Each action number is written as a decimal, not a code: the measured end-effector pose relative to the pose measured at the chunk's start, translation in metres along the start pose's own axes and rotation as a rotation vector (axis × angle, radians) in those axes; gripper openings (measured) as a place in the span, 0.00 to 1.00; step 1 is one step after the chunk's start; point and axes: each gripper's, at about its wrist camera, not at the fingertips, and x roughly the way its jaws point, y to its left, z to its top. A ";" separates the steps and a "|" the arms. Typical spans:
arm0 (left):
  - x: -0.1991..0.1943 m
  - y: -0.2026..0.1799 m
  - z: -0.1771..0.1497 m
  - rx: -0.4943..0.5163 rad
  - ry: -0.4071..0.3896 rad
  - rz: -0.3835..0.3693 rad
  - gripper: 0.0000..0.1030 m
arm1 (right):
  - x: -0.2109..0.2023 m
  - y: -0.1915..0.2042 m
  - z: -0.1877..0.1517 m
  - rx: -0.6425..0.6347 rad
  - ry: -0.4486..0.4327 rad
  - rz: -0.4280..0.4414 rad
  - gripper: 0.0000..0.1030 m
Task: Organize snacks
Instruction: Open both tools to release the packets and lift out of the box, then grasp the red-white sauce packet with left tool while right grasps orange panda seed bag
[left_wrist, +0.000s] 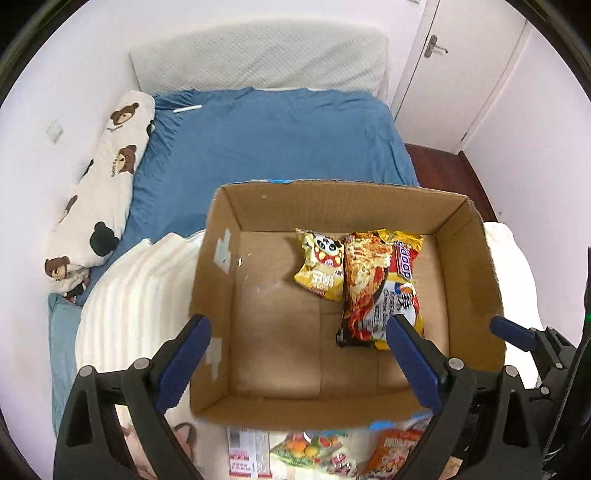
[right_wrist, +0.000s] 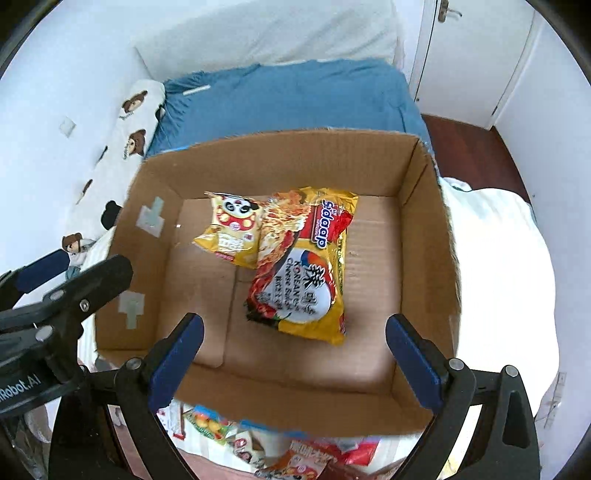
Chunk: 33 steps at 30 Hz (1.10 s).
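Observation:
An open cardboard box (left_wrist: 214, 266) (right_wrist: 122, 258) sits on the bed. Inside lie a yellow Sedaap noodle packet (left_wrist: 376, 284) (right_wrist: 303, 266) and a small yellow panda snack bag (left_wrist: 321, 266) (right_wrist: 232, 229), side by side. My left gripper (left_wrist: 299, 354) is open and empty above the box's near left part. My right gripper (right_wrist: 295, 354) is open and empty above the box's near edge. More snack packets (left_wrist: 332, 450) (right_wrist: 280, 446) lie in front of the box, partly hidden by it.
A blue sheet (left_wrist: 258, 147) covers the bed. A bear-print pillow (left_wrist: 99, 177) lies along the left wall. White bedding (left_wrist: 125, 302) (right_wrist: 498, 277) flanks the box. A white door (left_wrist: 461, 66) stands at the back right.

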 end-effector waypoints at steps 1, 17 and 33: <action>-0.007 0.000 -0.005 -0.003 -0.006 -0.002 0.94 | -0.007 0.001 -0.004 -0.002 -0.010 0.002 0.98; -0.087 0.015 -0.111 -0.043 -0.093 -0.033 0.94 | -0.083 0.001 -0.114 0.043 -0.083 0.048 0.98; 0.003 0.071 -0.251 -0.153 0.199 0.072 0.94 | 0.031 -0.065 -0.241 0.454 0.137 0.258 0.68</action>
